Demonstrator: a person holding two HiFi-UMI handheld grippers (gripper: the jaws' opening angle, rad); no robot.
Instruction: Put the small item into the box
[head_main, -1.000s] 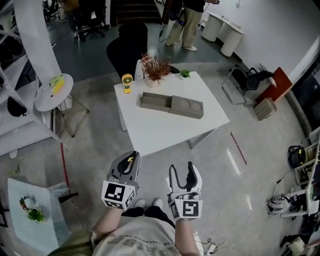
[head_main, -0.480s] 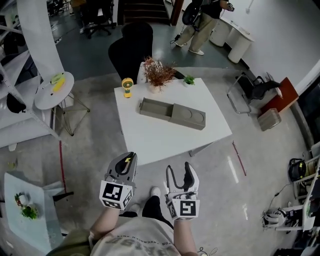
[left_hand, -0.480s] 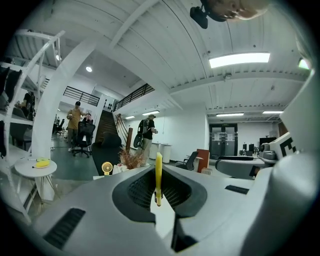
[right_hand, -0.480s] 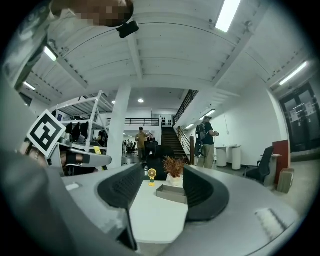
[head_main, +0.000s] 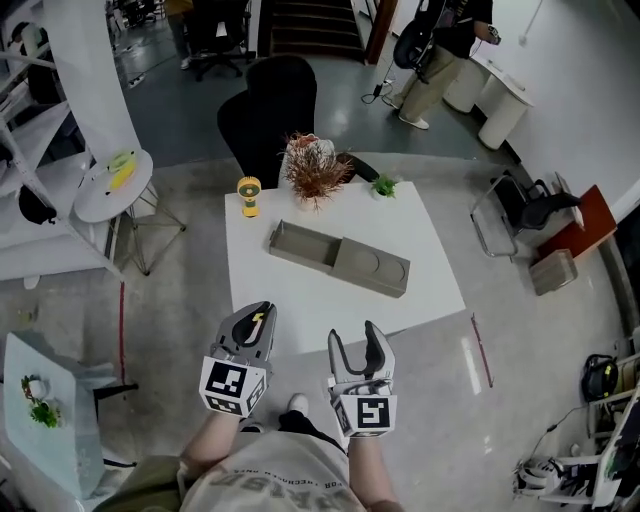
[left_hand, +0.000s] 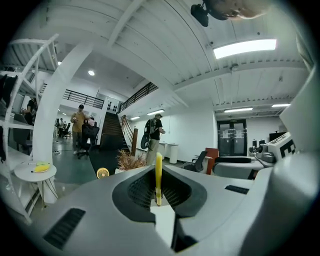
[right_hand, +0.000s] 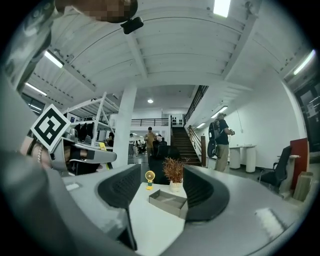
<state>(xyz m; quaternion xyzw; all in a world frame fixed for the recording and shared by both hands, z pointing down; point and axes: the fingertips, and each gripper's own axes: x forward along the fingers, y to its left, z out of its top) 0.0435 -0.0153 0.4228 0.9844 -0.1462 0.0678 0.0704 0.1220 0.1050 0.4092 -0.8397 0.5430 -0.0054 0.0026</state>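
My left gripper (head_main: 258, 322) is shut on a thin flat yellow item (left_hand: 158, 177), which stands on edge between the pads and shows as a yellow sliver (head_main: 259, 320) in the head view. My right gripper (head_main: 361, 340) is open and holds nothing. Both hang side by side just short of the near edge of the white table (head_main: 300, 285). On that table lies a long grey box (head_main: 338, 259), (right_hand: 169, 202), its open tray slid out to the left beside the lid part with a round dent.
At the table's far edge stand a small yellow fan (head_main: 248, 195), a dried plant in a white pot (head_main: 313, 170) and a small green plant (head_main: 384, 187). A black chair (head_main: 268, 106) stands behind the table. A round side table (head_main: 112, 183) is at the left; a person (head_main: 445, 45) stands far back.
The table and box have drawn closer to both grippers and shifted slightly in view. Both grippers keep the same pose, the left still shut on the yellow item.
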